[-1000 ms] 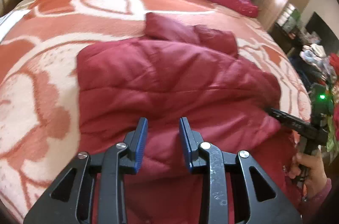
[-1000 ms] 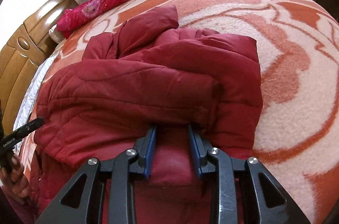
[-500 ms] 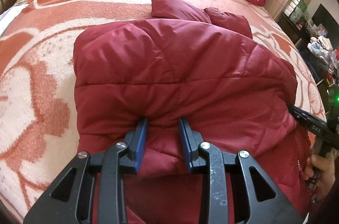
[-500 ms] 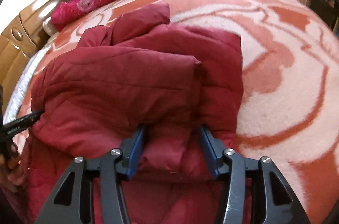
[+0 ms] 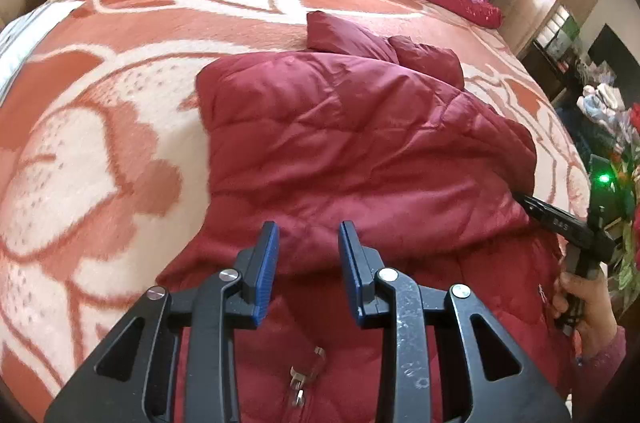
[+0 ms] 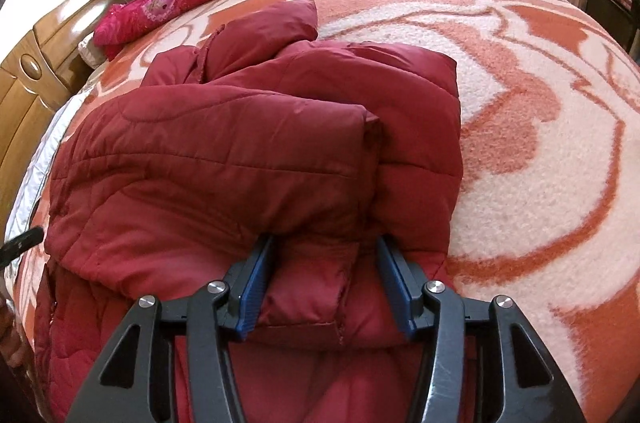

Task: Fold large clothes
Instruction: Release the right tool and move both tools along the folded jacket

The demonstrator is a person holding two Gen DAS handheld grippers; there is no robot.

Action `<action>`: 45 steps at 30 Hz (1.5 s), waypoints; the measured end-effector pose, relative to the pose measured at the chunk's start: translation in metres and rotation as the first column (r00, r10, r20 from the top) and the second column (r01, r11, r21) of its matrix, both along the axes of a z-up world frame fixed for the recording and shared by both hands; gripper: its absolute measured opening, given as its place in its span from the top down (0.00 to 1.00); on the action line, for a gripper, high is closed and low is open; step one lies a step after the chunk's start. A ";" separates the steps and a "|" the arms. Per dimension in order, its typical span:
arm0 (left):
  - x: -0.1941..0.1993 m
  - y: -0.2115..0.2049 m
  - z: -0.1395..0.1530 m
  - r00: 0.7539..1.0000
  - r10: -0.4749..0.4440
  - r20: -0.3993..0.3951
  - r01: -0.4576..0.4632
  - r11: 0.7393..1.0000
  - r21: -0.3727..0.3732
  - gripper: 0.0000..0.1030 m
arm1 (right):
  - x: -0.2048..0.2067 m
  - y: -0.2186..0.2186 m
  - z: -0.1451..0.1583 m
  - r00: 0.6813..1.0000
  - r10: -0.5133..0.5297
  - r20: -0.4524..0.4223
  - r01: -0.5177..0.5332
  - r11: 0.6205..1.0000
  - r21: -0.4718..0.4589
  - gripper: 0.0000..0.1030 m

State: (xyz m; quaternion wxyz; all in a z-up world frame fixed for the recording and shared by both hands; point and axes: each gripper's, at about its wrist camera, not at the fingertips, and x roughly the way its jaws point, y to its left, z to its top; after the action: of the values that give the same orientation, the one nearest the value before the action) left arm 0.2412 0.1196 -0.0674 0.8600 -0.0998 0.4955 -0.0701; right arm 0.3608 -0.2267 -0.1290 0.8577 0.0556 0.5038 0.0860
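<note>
The red padded jacket [image 6: 256, 159] lies on the bed [image 6: 540, 111] already folded over, its zipped lower part still unfolded; the right tool [image 6: 326, 271] has just spread, loosely straddling a fold, while the left tool [image 5: 308, 255] hovers narrowly parted, empty.

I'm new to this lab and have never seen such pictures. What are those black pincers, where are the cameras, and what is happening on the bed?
There is no robot here. A person holds a two-finger gripper in each hand, and a wide-angle camera on each one looks along its fingers. One picture comes from the left gripper, the other from the right gripper. A dark red padded jacket, partly folded, lies on an orange and white blanket. The left gripper's jaws stand apart above the jacket and hold nothing. The right gripper's jaws have just been opening; a sleeve cuff lies between them, unclamped. The person's right hand shows at the edge of the left view.
</note>
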 end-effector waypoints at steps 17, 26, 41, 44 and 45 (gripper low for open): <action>-0.056 0.032 -0.012 0.997 0.054 -0.051 -0.055 0.998 -0.018 0.73 | -0.029 -0.007 0.030 1.000 -0.010 0.010 0.009 0.999 0.032 0.46; -0.102 0.049 -0.015 0.996 0.068 -0.058 -0.069 0.998 -0.008 0.56 | -0.105 -0.023 0.041 0.997 0.062 -0.035 -0.059 0.995 0.077 0.36; -0.149 0.064 -0.025 0.992 0.063 -0.109 -0.067 0.997 -0.036 0.44 | -0.188 -0.070 0.053 0.999 0.022 -0.048 -0.016 0.994 0.107 0.32; -0.157 0.069 -0.028 0.990 0.067 -0.123 -0.072 0.997 -0.042 0.43 | -0.200 -0.083 0.047 0.997 0.019 -0.077 -0.010 0.993 0.117 0.31; -0.159 0.070 -0.029 0.990 0.067 -0.127 -0.073 0.996 -0.046 0.43 | -0.204 -0.088 0.044 0.996 0.016 -0.090 -0.004 0.992 0.127 0.31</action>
State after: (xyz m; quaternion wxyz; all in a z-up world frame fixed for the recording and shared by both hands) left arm 0.0824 0.1896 -0.0960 0.8265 -0.1428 0.5426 -0.0461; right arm 0.1566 -0.3149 -0.0848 0.8283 0.1111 0.5360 0.1193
